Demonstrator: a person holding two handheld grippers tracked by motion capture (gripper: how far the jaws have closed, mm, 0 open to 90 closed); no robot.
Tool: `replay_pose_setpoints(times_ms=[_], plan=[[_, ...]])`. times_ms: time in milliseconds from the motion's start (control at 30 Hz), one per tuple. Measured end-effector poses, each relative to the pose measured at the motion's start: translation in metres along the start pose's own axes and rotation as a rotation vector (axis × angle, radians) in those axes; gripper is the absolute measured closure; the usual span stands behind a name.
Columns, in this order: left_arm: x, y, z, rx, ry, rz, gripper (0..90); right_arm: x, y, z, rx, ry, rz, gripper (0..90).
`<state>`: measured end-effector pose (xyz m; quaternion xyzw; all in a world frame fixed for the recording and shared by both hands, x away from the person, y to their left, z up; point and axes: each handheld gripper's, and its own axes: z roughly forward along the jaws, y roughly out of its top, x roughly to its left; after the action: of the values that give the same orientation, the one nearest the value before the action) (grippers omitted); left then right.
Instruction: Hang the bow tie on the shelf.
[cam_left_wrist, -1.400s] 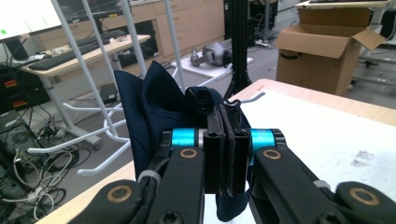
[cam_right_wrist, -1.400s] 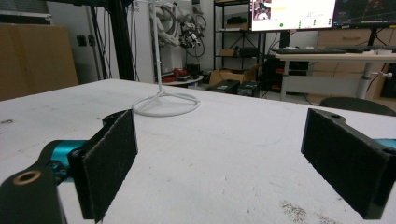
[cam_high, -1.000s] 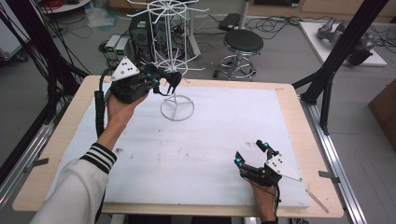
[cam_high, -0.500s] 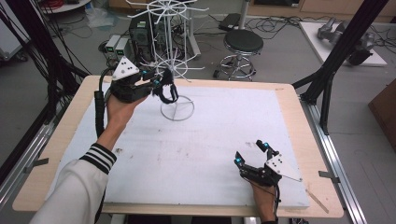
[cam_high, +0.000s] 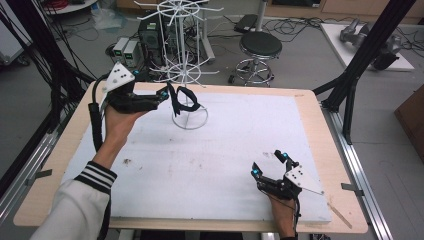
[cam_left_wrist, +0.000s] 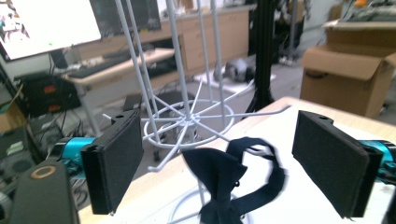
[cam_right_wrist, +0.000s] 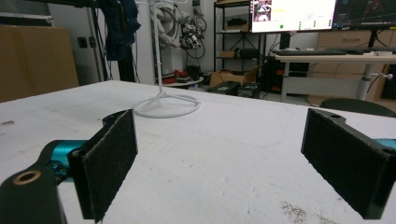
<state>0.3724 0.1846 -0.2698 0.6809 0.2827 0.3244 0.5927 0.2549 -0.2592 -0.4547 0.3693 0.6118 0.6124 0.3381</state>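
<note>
A dark navy bow tie (cam_high: 183, 100) hangs by its strap from a lower wire arm of the white wire rack (cam_high: 184, 76) at the back of the table. My left gripper (cam_high: 163, 95) hovers just left of it, jaws open, not touching it. In the left gripper view the bow tie (cam_left_wrist: 218, 173) dangles ahead between the wide-apart pads of the left gripper (cam_left_wrist: 218, 125), its strap blurred, in front of the rack (cam_left_wrist: 186, 122). My right gripper (cam_high: 269, 163) rests low near the table's front right, open and holding nothing. The right gripper (cam_right_wrist: 223, 116) faces the rack's ring base (cam_right_wrist: 166, 106).
A white mat (cam_high: 225, 155) covers the wooden table (cam_high: 320, 150). Beyond the back edge stand a black stool (cam_high: 260, 47) and computer boxes on the floor. A black frame post (cam_high: 360, 65) rises at the right.
The bow tie has sunk a little and now hangs off the rack's arm. The left gripper has drawn back slightly to the left of it. The right gripper has stayed put.
</note>
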Motion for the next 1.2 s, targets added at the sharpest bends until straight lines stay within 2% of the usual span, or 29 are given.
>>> replay_pose_setpoints(times_ms=[200, 300, 400, 500, 567, 633, 700, 767, 833, 900, 1000, 1100, 1200], plan=[[-0.008, -0.021, -0.037, -0.050, -0.039, 0.018, 15.2, 0.000, 0.000, 0.000, 0.005, -0.001, -0.004, 9.8], [-0.008, -0.038, -0.058, -0.076, -0.029, 0.024, 15.2, 0.001, 0.000, 0.000, 0.007, -0.001, -0.006, 9.8], [-0.004, -0.058, -0.080, -0.101, -0.025, 0.007, 14.7, 0.001, 0.000, 0.000, 0.006, 0.000, -0.005, 9.8], [0.002, -0.080, -0.098, -0.151, -0.062, -0.031, 13.9, 0.001, 0.000, 0.000, 0.002, 0.000, -0.010, 9.8], [0.006, -0.095, -0.110, -0.174, -0.065, -0.049, 13.5, 0.001, 0.000, 0.000, -0.001, 0.001, -0.011, 9.7], [0.008, -0.109, -0.118, -0.176, -0.060, -0.059, 13.5, 0.002, 0.000, -0.001, 0.000, 0.001, -0.007, 9.8], [0.008, -0.124, -0.126, -0.165, -0.052, -0.051, 13.3, 0.001, 0.000, -0.001, -0.004, 0.000, -0.013, 9.8], [0.009, -0.138, -0.133, -0.159, -0.055, -0.047, 13.3, 0.002, 0.000, -0.001, -0.001, 0.001, -0.007, 9.7], [0.010, -0.151, -0.138, -0.153, -0.047, -0.060, 13.3, 0.001, 0.000, -0.001, -0.004, -0.001, -0.013, 9.8], [0.009, -0.162, -0.140, -0.139, -0.024, -0.071, 13.3, 0.002, 0.000, -0.001, -0.004, -0.001, -0.011, 9.8], [0.006, -0.176, -0.138, -0.123, 0.004, -0.080, 13.3, 0.002, 0.000, -0.001, -0.005, -0.002, -0.013, 9.8], [0.003, -0.188, -0.133, -0.095, 0.005, -0.088, 13.3, 0.002, 0.000, -0.001, -0.005, -0.004, -0.012, 9.8], [0.001, -0.193, -0.130, -0.094, 0.007, -0.095, 13.3, 0.002, 0.000, -0.001, -0.007, -0.004, -0.015, 9.8]])
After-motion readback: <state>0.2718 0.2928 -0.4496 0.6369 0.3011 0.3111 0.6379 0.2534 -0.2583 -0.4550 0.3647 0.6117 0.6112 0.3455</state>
